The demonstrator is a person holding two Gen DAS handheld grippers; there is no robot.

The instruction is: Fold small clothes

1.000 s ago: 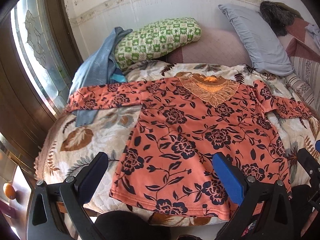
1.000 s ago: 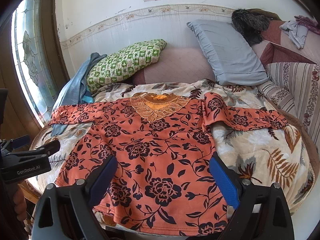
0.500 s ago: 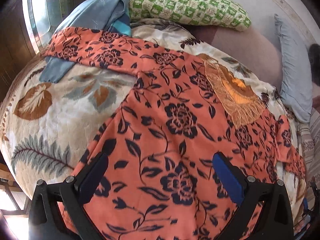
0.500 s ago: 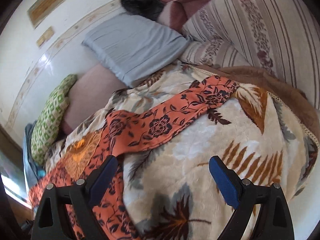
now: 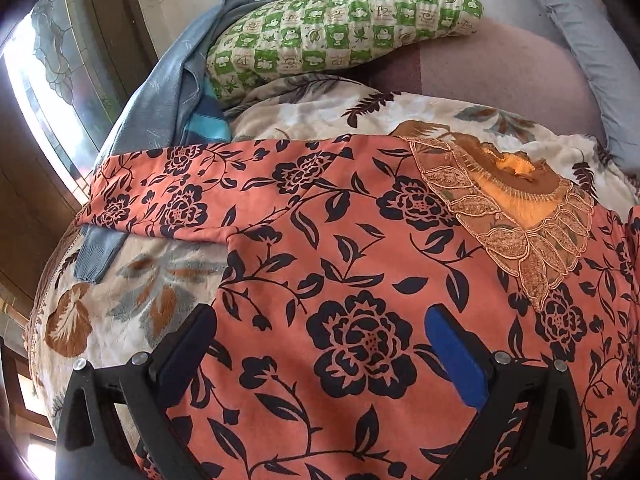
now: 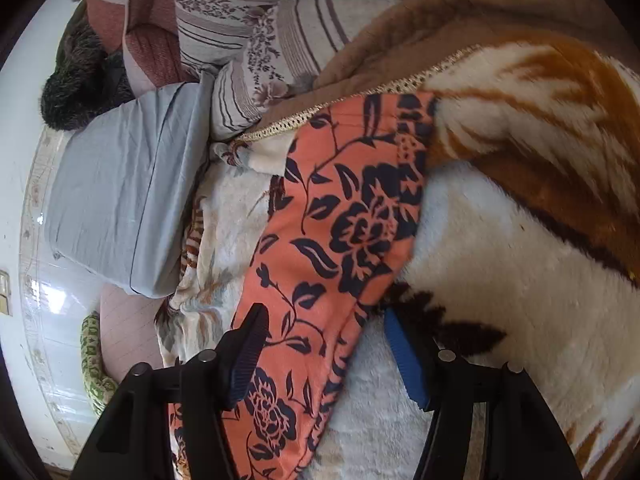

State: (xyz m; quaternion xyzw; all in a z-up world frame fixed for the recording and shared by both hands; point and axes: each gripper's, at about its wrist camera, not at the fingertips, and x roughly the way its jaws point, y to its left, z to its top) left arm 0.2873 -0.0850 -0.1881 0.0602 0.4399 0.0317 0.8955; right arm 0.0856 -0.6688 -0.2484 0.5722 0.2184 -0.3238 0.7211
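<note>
**Sleeve lined up, jaws wide, nothing pinched yet**

Spread flat across the leaf-print blanket [image 5: 132, 308]: an orange floral top [image 5: 360, 280], front up, lace collar [image 5: 516, 236] toward the green checked pillow [image 5: 340, 28]. One sleeve stretched out toward the window side, its cuff lying over a blue garment [image 5: 160, 92]. Other sleeve [image 6: 344, 232] running out toward the brown blanket edge [image 6: 420, 32] and the grey pillow [image 6: 120, 192] on the far side.

Left gripper [image 5: 320, 344] hovering low over the body of the top, near its side seam, fingers spread wide, holding nothing. Right gripper [image 6: 320, 344] straddling the right sleeve, one finger on each side of the cloth, also spread, no pinch made.

Looks like thin, light jersey: soft, limp, no stiffness to speak of, likely to sag and bunch the moment it leaves the bed. Plush blanket underneath probably grippy, so dragging may wrinkle rather than slide. Best hold, by this reading: right sleeve close to the cuff, pinched through both layers, then carried across the chest. For the left, the side seam or the shoulder, not the lace, which looks delicate and could snag. Risk worth watching: catching blanket pile along with the sleeve.
</note>
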